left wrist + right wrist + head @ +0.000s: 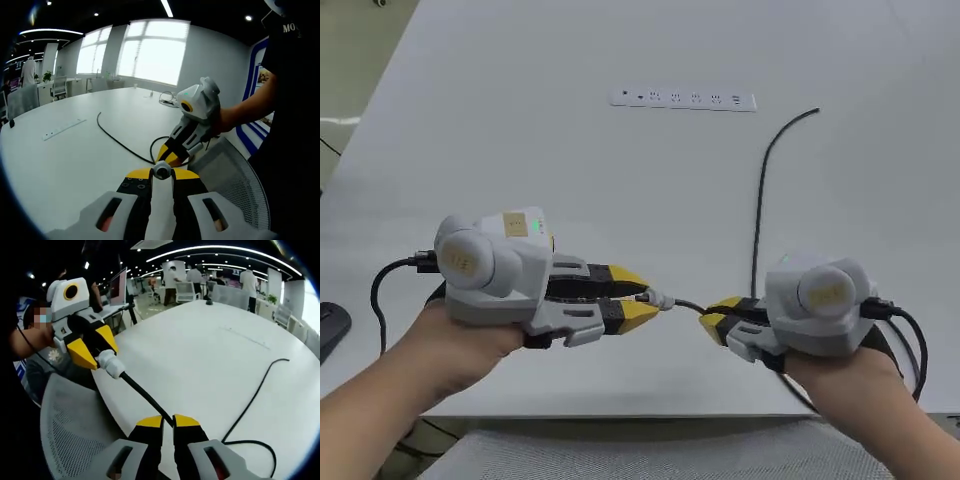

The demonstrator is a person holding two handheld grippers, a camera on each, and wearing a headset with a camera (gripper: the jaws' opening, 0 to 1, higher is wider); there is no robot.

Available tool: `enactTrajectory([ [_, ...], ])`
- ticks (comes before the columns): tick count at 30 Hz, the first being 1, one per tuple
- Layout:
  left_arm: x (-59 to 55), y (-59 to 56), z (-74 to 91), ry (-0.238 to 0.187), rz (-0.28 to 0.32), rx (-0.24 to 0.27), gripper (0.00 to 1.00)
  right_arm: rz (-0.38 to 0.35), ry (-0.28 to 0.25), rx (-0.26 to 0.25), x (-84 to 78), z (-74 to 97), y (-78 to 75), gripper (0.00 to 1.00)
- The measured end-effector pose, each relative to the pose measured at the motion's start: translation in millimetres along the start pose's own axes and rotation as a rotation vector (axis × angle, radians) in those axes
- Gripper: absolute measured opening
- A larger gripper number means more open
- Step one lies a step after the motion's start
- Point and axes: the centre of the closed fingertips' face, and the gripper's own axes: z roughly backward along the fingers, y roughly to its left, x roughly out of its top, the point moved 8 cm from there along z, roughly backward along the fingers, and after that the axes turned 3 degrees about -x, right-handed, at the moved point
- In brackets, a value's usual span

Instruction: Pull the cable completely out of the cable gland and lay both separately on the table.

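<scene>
Between the 2 tools, held low over the near edge of the surface (570, 150), hangs the whole job. The left tool (648, 298) has its yellow jaws closed almost together on the pale cable gland (663, 298), which pokes out just past their tips. The right tool (710, 315) faces it tip to tip, a little apart, jaws nipped down on the black cable (758, 200) just beyond where it leaves the gland.

The gland looks small, light and hard, and round enough that I'd expect it to swivel under a weak pinch. The cable looks thin and limp with a rubbery jacket. It should grip well but only take a pull, never a push. The hold close to the gland seems right to me, since it keeps the pull straight along the bore. I'd guess the gland's seal drags on the jacket. How much cable sits inside the left tool's jaws I cannot tell.

The left hand (450, 345) and right hand (850, 385) hold the tools level and pointed inward at each other.

Behind the right tool the cable drops to the surface, loops, then runs away to a free end. Farther out lies a white power strip (682, 99).
</scene>
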Motion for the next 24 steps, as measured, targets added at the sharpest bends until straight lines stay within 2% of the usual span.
enactTrajectory([
  [8,0.5,-1.6,-1.1,0.003,0.002,-0.002,0.15,0.035,-0.009,0.009,-3.2,0.1,1.5,0.03],
  [13,0.2,-2.3,-2.7,0.008,0.001,-0.010,0.15,0.090,-0.015,0.012,-3.5,0.8,0.2,0.04],
  [17,-0.2,-1.8,-3.7,0.012,-0.002,-0.009,0.15,0.157,-0.034,0.008,-0.1,4.3,1.5,0.12],
  [19,-0.5,-1.3,-3.8,0.012,0.001,-0.011,0.15,0.205,-0.054,0.006,4.8,7.2,3.9,0.15],
  [22,-0.5,-0.3,-3.4,0.014,0.003,-0.011,0.15,0.390,-0.079,0.013,15.3,11.1,16.7,0.17],
  [24,-0.7,0.5,-2.9,0.012,0.009,-0.011,0.15,0.456,-0.088,0.022,20.3,11.4,27.0,0.17],
])
